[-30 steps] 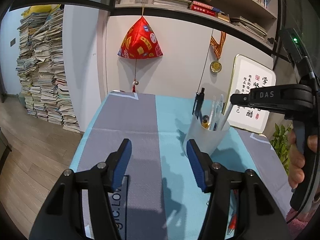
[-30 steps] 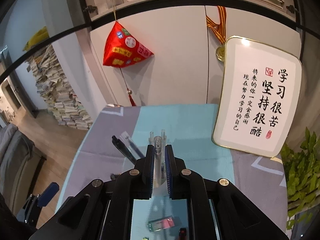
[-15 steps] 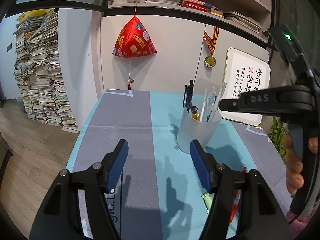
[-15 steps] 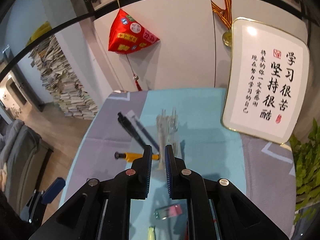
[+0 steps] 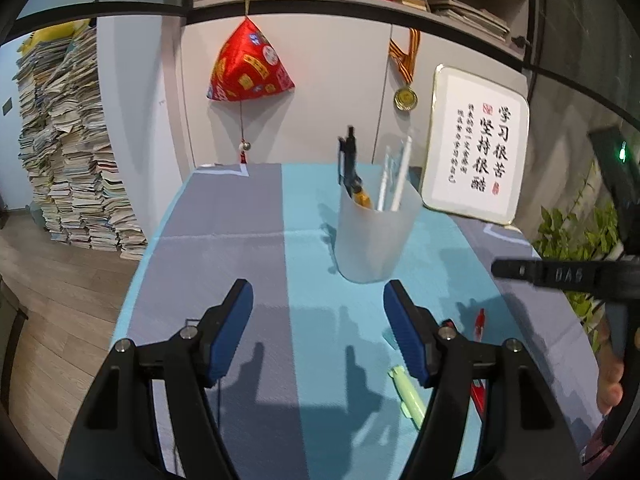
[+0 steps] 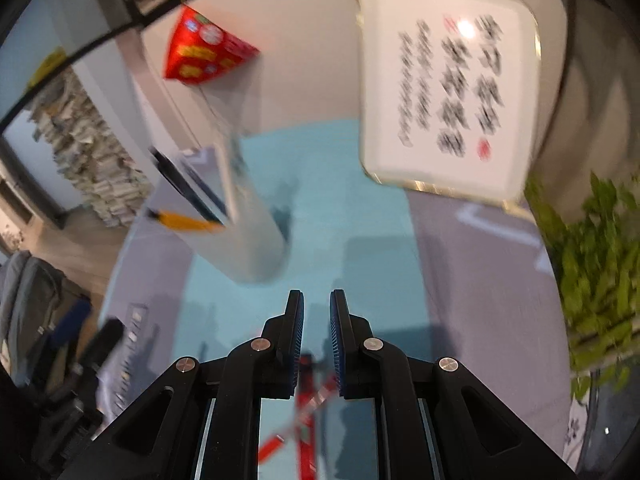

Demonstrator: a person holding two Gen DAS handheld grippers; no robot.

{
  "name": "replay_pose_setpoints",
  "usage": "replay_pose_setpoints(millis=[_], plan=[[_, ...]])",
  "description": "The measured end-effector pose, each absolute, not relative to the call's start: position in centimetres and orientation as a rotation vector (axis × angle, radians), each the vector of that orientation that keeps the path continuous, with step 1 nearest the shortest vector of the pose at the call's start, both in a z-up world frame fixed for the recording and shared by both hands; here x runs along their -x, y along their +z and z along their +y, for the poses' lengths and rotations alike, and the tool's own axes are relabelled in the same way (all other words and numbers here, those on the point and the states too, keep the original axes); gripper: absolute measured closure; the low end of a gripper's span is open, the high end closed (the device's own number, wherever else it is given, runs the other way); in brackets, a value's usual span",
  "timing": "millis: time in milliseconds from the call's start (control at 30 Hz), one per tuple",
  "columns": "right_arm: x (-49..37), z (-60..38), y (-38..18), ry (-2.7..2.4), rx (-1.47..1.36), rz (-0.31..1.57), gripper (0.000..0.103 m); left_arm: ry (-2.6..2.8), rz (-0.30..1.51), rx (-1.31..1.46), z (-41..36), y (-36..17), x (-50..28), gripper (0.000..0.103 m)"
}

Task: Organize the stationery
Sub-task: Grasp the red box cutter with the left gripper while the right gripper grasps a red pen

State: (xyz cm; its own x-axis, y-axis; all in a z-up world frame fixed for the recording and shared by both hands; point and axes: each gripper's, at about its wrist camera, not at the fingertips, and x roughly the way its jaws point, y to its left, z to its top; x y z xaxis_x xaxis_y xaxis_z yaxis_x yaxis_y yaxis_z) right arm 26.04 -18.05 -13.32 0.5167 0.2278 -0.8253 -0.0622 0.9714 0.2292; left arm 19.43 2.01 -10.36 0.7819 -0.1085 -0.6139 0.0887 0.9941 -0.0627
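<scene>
Cup [image 5: 370, 236]: upright on teal mat, holding pens, at 12 o'clock from left gripper [image 5: 318, 328]
Left gripper: spread wide, holding nothing
Right gripper [image 6: 317, 332]: narrow gap, nothing between
Red pens [image 6: 306, 412]: under right gripper

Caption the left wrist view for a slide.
Open left tool faces a frosted pen cup on the blue-grey table mat; a green highlighter and red pen lie loose.
</scene>
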Motion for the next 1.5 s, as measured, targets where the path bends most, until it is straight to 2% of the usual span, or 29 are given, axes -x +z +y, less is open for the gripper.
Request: replay_pose_setpoints(millis=[500, 600, 733, 867, 1200, 1500], plan=[[-26.4, -19.7, -19.6, 0.208, -0.435, 1.215, 0.091, -0.138, 0.723, -0.038, -0.9, -12.2, -18.7, 0.036], [-26.9, -19.6, -20.4, 0.217, -0.498, 1.233, 0.086, -0.138, 0.726, -0.045, -1.0, -12.4, -18.6, 0.036], [-27.0, -19.1, -20.4, 0.235, -0.514, 1.241, 0.084, -0.137, 0.736, -0.046, -1.0, -12.7, -18.6, 0.036], [-26.4, -17.8, -19.7, 0.24, -0.416, 1.197, 0.088, -0.143, 0.743, -0.043, -1.2, -12.8, -18.8, 0.036], [-23.5, -20.8, -15.0, 0.178, -0.327, 1.028, 0.088, -0.201, 0.836, -0.022, -5.1, -13.2, -19.9, 0.032], [-21.5, -24.9, -13.7, 0.131, -0.346, 0.961, 0.088, -0.134, 1.143, 0.118, -8.6, -15.9, -23.2, 0.035]])
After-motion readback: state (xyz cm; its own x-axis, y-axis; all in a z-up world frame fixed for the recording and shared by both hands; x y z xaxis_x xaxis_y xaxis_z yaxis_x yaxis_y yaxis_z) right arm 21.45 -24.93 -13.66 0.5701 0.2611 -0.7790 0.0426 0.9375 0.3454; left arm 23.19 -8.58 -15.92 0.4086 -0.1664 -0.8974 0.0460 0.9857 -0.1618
